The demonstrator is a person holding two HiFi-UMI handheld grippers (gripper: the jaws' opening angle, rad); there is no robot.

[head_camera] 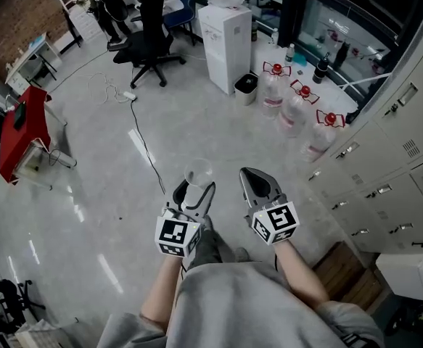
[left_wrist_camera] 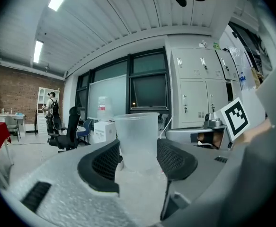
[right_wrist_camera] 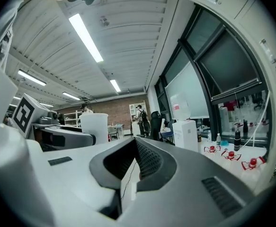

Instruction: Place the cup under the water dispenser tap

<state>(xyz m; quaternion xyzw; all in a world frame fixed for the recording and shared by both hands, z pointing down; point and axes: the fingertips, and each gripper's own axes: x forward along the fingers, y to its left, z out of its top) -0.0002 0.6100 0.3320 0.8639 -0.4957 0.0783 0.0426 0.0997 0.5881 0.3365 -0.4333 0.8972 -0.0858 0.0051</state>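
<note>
A clear plastic cup (head_camera: 199, 171) stands upright between the jaws of my left gripper (head_camera: 196, 188), which is shut on its lower part. In the left gripper view the cup (left_wrist_camera: 138, 135) fills the gap between the black pads (left_wrist_camera: 104, 162). My right gripper (head_camera: 258, 183) is held beside it on the right, shut, with nothing in it. In the right gripper view its jaws meet at the tip (right_wrist_camera: 138, 142), and the cup (right_wrist_camera: 94, 126) shows to the left. The white water dispenser (head_camera: 224, 43) with a bottle on top stands far ahead across the floor, well apart from both grippers.
Three large water bottles (head_camera: 292, 109) with red caps stand on the floor right of the dispenser, beside grey cabinets (head_camera: 403, 140). A black office chair (head_camera: 149, 38) is left of the dispenser. A cable (head_camera: 144, 147) runs across the floor. A red table (head_camera: 22, 127) stands at the far left.
</note>
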